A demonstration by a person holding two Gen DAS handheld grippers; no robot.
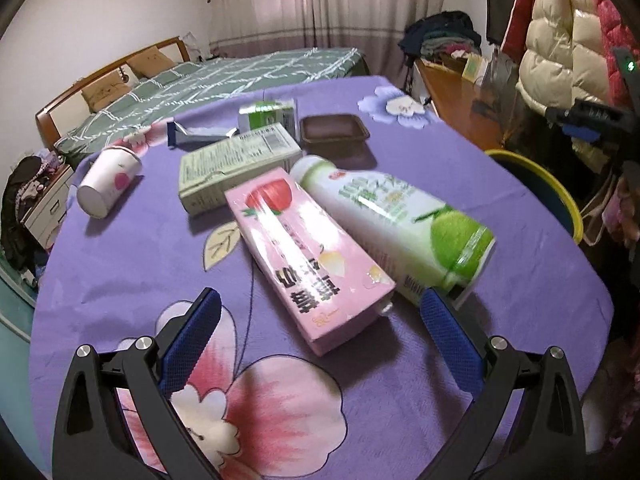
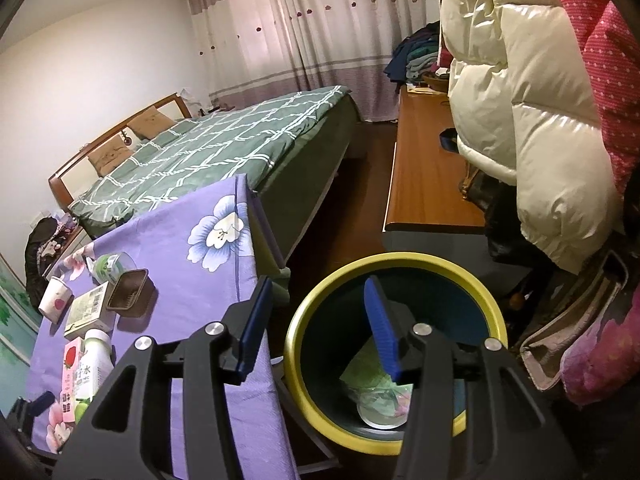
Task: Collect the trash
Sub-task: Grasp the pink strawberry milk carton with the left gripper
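The left gripper (image 1: 320, 312) hangs just above the near edge of the worktop (image 1: 120, 264), which is covered by a purple flowered cloth. Its blue pads stand spread wide, and nothing is pinched between them. The near end of a pink carton (image 1: 308, 256) lies between the pads, without touching either one. A white-and-green bottle (image 1: 392, 220) lies on its side just beside the carton, toward the right edge, and its base sits close to the right pad. Behind these two lies a pale green box (image 1: 236, 168), flat on the cloth. A paper cup (image 1: 108, 184) lies tipped over near the left edge. Toward the far edge sit a brown tray (image 1: 334, 131), a small green-and-white carton (image 1: 268, 114) and a blue-and-grey piece that may be torn packaging (the view there is too small to be sure).

The right gripper (image 2: 316, 328) is poised over a bin (image 2: 400, 264) with a yellow rim, which stands on the floor just off the right edge of the worktop. Its jaws are parted with nothing between them. At the bottom of the bin lie a pale green wrapper (image 2: 366, 376) and what looks like a white cup (image 2: 380, 412). A cream puffer jacket (image 2: 520, 112) hangs to the right of the bin.
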